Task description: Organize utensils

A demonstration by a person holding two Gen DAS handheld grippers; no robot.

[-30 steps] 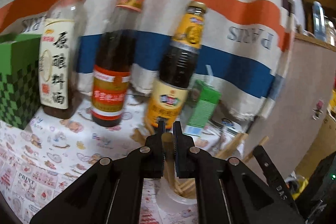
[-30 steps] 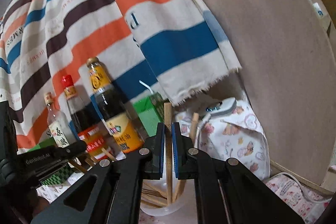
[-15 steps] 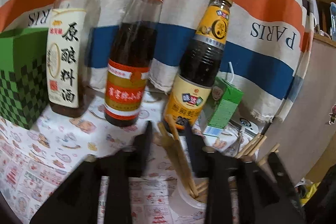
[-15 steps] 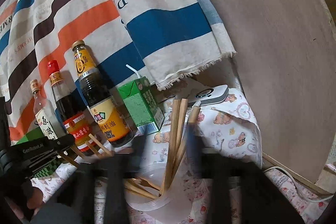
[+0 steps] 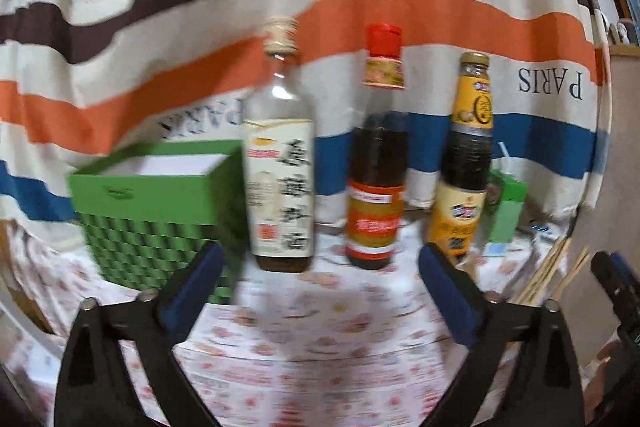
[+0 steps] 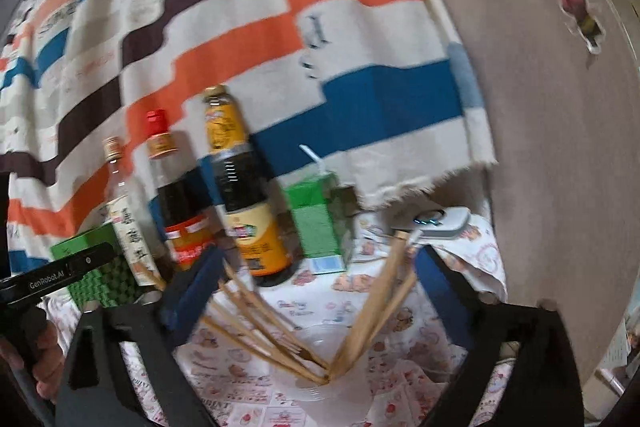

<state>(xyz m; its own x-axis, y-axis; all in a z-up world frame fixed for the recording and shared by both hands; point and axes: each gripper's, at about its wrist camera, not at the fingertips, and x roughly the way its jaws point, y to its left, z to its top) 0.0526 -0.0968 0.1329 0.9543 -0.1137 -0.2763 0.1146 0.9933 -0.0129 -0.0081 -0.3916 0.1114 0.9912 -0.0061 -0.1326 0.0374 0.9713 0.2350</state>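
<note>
Several wooden chopsticks [image 6: 372,311] stand fanned out in a clear plastic cup [image 6: 320,391] on the patterned tablecloth. My right gripper [image 6: 316,283] is open and empty, its jaws wide on either side of the chopsticks, just above the cup. My left gripper [image 5: 320,279] is open and empty, facing the bottles. The chopstick tips [image 5: 552,275] show at the right edge of the left wrist view. The left gripper's body [image 6: 56,277] shows at the left of the right wrist view.
Three sauce bottles [image 5: 376,163] stand in a row against a striped cloth [image 5: 360,7]. A green checked box [image 5: 152,211] stands to their left, a green drink carton [image 6: 320,223] to their right. A brown board [image 6: 560,147] and a white device [image 6: 436,223] are at right.
Both grippers opened and let go of their chopsticks, which now rest in the cup. Both grippers pulled back; the left one turned left toward the bottles and green box.
</note>
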